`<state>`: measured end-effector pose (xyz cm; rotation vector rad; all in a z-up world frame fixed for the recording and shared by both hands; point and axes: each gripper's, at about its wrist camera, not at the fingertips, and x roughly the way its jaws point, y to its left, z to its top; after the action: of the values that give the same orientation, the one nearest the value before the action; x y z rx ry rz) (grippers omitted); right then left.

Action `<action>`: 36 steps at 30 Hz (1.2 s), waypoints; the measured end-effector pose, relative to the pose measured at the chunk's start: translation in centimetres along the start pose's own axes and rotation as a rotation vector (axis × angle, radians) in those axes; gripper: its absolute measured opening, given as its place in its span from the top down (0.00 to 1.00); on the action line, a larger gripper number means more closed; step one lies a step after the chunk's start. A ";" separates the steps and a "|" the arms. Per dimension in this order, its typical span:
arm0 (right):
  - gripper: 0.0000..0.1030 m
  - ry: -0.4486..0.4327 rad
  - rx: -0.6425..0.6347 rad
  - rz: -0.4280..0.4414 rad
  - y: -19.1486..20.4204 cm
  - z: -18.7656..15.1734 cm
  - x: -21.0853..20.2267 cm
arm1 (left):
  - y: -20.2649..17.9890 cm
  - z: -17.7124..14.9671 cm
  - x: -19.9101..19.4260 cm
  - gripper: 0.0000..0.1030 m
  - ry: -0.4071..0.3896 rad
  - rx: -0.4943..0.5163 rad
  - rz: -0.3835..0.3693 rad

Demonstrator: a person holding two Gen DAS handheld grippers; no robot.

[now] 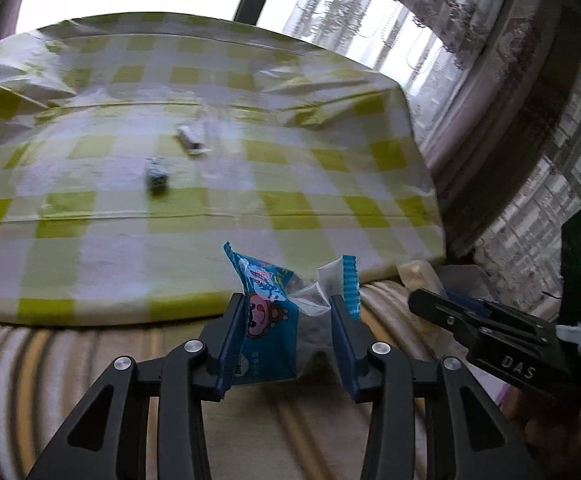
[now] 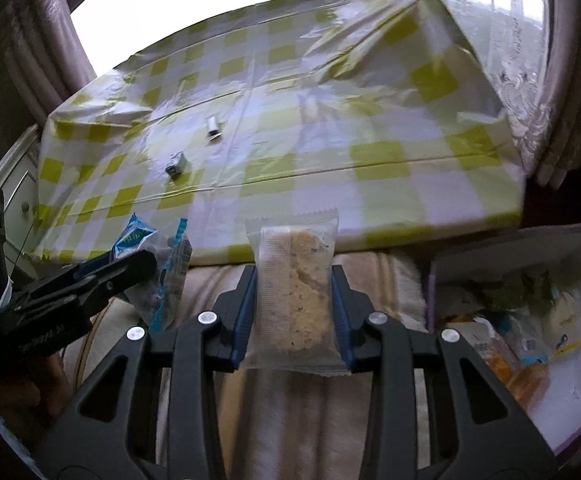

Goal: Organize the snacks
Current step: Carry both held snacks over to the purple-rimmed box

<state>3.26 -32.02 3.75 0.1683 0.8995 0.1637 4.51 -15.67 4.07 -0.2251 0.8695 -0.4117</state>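
Note:
In the left wrist view my left gripper [image 1: 288, 304] is shut on a blue snack packet [image 1: 266, 320] with a cartoon face, held above striped fabric just short of the table edge. My right gripper [image 2: 295, 276] is shut on a clear packet holding a pale biscuit [image 2: 296, 284], also in front of the table [image 2: 370, 208]. The right gripper [image 1: 470, 316] shows at the right of the left view; the left gripper [image 2: 130, 264] with its blue packet [image 2: 166, 276] shows at the left of the right view. Two small wrapped snacks lie on the checked cloth: a dark one [image 1: 156, 174] [image 2: 176, 167] and a white one [image 1: 190, 138] [image 2: 214, 126].
A yellow-and-white checked cloth [image 1: 250, 208] covers the table. A white box [image 2: 570, 380] with several snack packets stands at the lower right of the right wrist view. Striped fabric [image 1: 50, 360] lies below both grippers. Windows and curtains stand behind the table.

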 end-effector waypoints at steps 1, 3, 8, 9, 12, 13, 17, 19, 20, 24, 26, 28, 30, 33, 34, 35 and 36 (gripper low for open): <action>0.62 -0.003 0.011 -0.005 -0.5 -0.1 -0.2 | -0.4 0.0 0.1 0.59 0.002 0.003 -0.010; 0.62 -0.010 0.026 -0.013 -1.4 -0.2 -0.7 | -1.6 0.1 0.4 0.59 0.005 0.022 -0.028; 0.62 -0.026 0.067 -0.043 -3.9 -0.8 -1.8 | -4.0 0.0 1.1 0.59 0.020 0.065 -0.062; 0.62 -0.028 0.077 -0.046 -4.5 -1.0 -2.0 | -4.7 0.0 1.3 0.59 0.026 0.077 -0.068; 0.62 -0.033 0.107 -0.061 -5.9 -1.6 -2.5 | -5.9 0.0 1.9 0.59 0.036 0.099 -0.083; 0.62 -0.034 0.119 -0.066 -6.6 -1.9 -2.7 | -6.4 0.0 2.1 0.59 0.039 0.106 -0.086; 0.62 -0.037 0.155 -0.084 -8.6 -2.6 -3.0 | -8.0 -0.2 2.7 0.59 0.053 0.135 -0.098; 0.62 -0.036 0.177 -0.091 -9.8 -3.0 -3.1 | -8.8 -0.3 3.0 0.59 0.060 0.144 -0.107; 0.62 -0.036 0.184 -0.093 -10.2 -3.0 -3.1 | -9.1 -0.3 3.1 0.59 0.065 0.148 -0.112; 0.62 -0.044 0.218 -0.107 -12.1 -3.5 -3.5 | -10.5 -0.5 3.6 0.59 0.084 0.166 -0.138; 0.62 -0.046 0.234 -0.120 -12.9 -3.9 -3.7 | -11.0 -0.7 3.9 0.59 0.094 0.175 -0.151; 0.62 -0.049 0.253 -0.133 -13.8 -4.2 -4.0 | -11.9 -0.8 4.3 0.59 0.106 0.192 -0.162; 0.62 -0.053 0.270 -0.144 -14.6 -4.5 -4.3 | -12.7 -0.9 4.6 0.59 0.118 0.210 -0.171; 0.62 -0.058 0.291 -0.155 -15.7 -4.9 -4.7 | -13.5 -1.0 5.0 0.59 0.130 0.223 -0.184; 0.62 -0.059 0.298 -0.158 -16.1 -5.0 -4.8 | -13.8 -1.1 5.0 0.59 0.133 0.227 -0.189; 0.62 -0.061 0.304 -0.160 -16.5 -5.0 -5.0 | -14.1 -1.1 5.1 0.59 0.134 0.230 -0.193; 0.62 -0.064 0.309 -0.164 -16.8 -5.0 -5.1 | -14.3 -1.2 5.1 0.59 0.135 0.235 -0.198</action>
<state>-2.65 -49.05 0.97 0.3826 0.8672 -0.1342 2.82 -30.82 4.90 -0.0663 0.9252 -0.7151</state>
